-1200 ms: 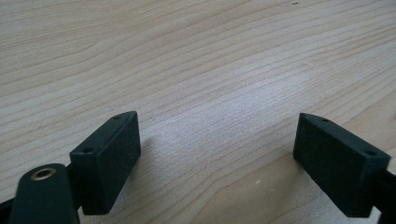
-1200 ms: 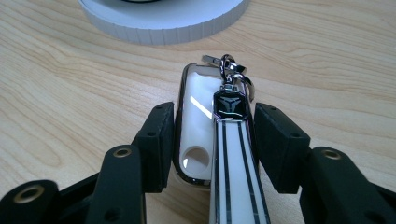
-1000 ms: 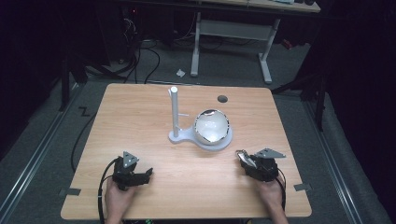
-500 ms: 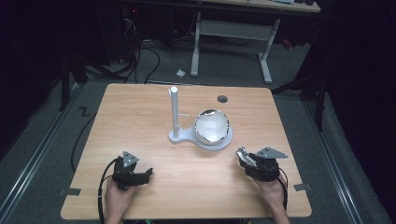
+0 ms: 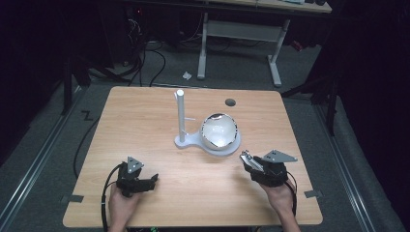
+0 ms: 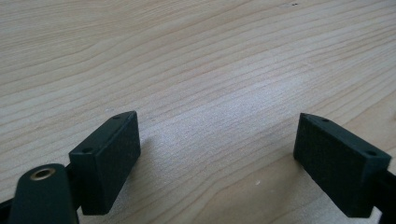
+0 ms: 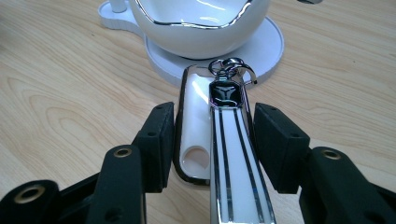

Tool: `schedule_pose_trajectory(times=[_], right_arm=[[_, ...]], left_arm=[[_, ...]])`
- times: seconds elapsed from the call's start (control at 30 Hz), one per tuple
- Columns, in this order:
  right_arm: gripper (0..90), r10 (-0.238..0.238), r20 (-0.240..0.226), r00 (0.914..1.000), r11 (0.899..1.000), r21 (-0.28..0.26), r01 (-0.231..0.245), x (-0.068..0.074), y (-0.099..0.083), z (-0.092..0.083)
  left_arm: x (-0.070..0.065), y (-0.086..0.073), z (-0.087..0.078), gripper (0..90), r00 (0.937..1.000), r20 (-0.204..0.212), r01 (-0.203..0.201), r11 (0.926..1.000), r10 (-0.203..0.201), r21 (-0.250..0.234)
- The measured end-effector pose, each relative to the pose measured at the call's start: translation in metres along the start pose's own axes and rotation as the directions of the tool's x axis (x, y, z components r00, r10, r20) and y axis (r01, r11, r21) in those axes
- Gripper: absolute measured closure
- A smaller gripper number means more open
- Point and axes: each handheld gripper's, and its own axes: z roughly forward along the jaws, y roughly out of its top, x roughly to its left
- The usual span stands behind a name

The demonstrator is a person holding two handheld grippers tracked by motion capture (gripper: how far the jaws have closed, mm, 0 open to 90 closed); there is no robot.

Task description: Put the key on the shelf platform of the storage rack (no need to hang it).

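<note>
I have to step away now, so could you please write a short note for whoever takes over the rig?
Right tool: shut on the white key case, its metal clip end pointing toward the bowl; held at the table's near right.
Left tool: open, holding nothing, low over bare wood at the near left.
White bowl sits on the white stand, whose upright post has a small side peg.
Done: key case picked up.
Left: probably hang or place it at the stand.
</note>
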Motion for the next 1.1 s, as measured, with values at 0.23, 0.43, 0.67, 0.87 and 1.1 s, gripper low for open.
schedule_pose_trajectory(times=[0.23,0.43,0.67,0.87,1.1], right_arm=[[50.4,-0.007,-0.03,0.9995,1.0,-0.012,0.006,0.005,0.009,0.002],[50.4,-0.012,-0.051,0.9986,1.0,-0.029,0.01,0.007,0.019,0.0],[50.5,-0.025,-0.076,0.9968,0.999,-0.048,0.021,0.008,0.03,-0.001],[50.5,-0.049,-0.09,0.9947,0.998,-0.042,0.045,0.009,0.039,-0.002],[50.5,-0.056,-0.103,0.9931,0.997,-0.058,0.051,0.007,0.05,-0.004]], left_arm=[[0.0,0.0,0.0,15.1,1.0,0.002,0.003,1.0,-0.003,-0.001],[0.0,0.0,0.0,15.1,1.0,0.003,0.003,1.0,-0.003,-0.001],[0.0,0.0,0.0,15.1,1.0,0.002,0.002,1.0,-0.002,-0.001],[0.0,0.0,0.0,15.2,1.0,0.002,0.002,1.0,-0.002,-0.001],[0.0,0.0,0.0,15.1,1.0,0.003,0.003,1.0,-0.003,-0.001]])
